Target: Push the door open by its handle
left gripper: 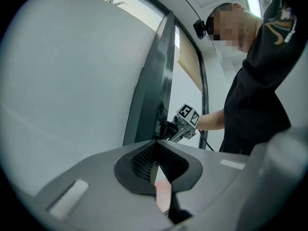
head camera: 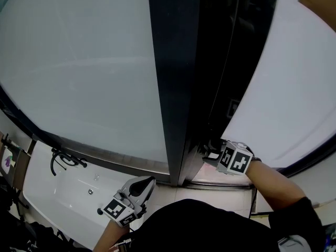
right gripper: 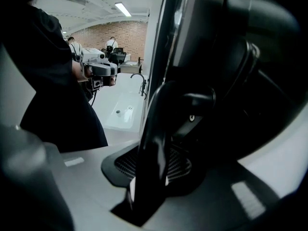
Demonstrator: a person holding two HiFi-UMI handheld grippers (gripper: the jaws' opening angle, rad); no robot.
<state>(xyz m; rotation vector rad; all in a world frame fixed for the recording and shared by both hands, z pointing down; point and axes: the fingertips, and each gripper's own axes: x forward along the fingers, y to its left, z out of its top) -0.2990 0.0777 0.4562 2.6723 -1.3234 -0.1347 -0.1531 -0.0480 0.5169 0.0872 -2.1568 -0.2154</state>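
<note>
1. The frosted door (head camera: 94,77) fills the view.
2. At the door's dark edge, the right gripper (head camera: 206,150) is clamped on the handle (right gripper: 154,129), apparently placed to push.
3. The left gripper (head camera: 148,181) hangs back from the door, jaws together and empty.

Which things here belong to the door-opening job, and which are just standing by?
Job: door; door handle, clamped in the right gripper.
Standing by: left gripper, shut and empty; white basin; black faucet.
</note>
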